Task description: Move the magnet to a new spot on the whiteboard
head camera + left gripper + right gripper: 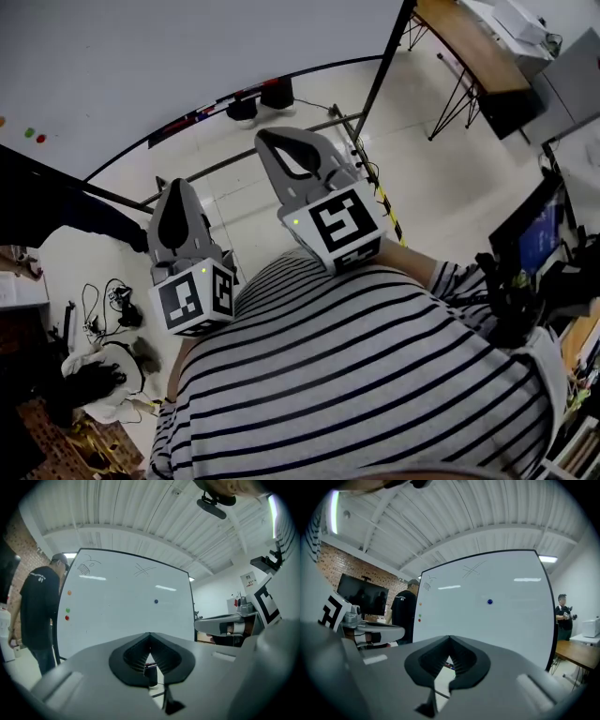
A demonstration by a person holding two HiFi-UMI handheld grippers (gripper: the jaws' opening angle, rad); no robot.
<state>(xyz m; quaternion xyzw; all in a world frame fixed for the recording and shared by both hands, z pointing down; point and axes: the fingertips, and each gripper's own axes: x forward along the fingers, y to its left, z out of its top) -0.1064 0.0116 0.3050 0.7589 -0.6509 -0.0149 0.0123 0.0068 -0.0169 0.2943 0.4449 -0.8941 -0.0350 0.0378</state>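
A small blue magnet [156, 601] [490, 602] sticks near the middle of the whiteboard [122, 606] [487, 620] [187, 56], which stands ahead of both grippers. It is out of sight in the head view. My left gripper [174, 187] [150, 637] and my right gripper [274, 139] [449, 639] are held close to my striped shirt, well short of the board. Both have their jaws shut with nothing between them. Orange, green and red magnets [67, 611] [419, 616] [34, 136] sit at the board's left edge.
A person in a dark shirt [40, 616] [404, 616] stands by the board's left side; another person [562, 611] is off to the right. The board's tray holds markers and erasers [248, 101]. A wooden table [473, 47], a monitor [534, 230] and floor cables [103, 305] surround me.
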